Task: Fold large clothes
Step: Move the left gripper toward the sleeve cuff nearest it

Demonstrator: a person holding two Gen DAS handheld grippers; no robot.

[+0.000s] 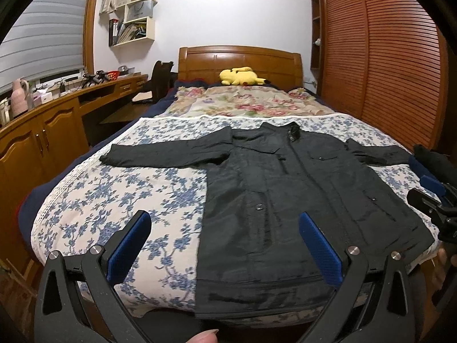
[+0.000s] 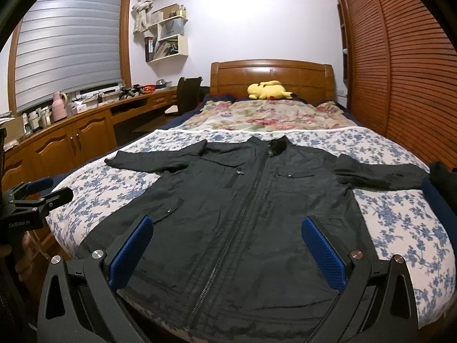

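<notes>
my left gripper (image 1: 224, 237) hangs with its jaws spread wide and nothing between them, poised above the foot edge of the bed (image 1: 85, 214). its left pad sits over bare flowered sheet, its right pad over the jacket's hem, so this hand straddles the jacket's left side edge. my right gripper (image 2: 227, 241) is just as wide apart and empty, centred over the jacket (image 2: 242, 200) with the zip running up between its pads. neither one touches cloth as far as i can tell.

the black jacket lies flat, front up and zipped, hem toward me at the foot edge and collar away toward the headboard. its long axis runs straight out ahead of both grippers, along the length of the bed. it sits nearer the bed's right side than its left, with a broad strip of sheet bare on the left.

farther out, the left sleeve (image 1: 160, 154) stretches sideways toward the bed's left edge, and the right sleeve (image 2: 382, 174) reaches out to the right edge, its cuff close to the side. each sleeve lies well ahead of the hand on its own side, so i judge the first fold calls for a reach forward and outward. beyond the collar is a flowered quilt (image 2: 265, 117), then a yellow plush toy (image 2: 268, 90) by the headboard.
</notes>
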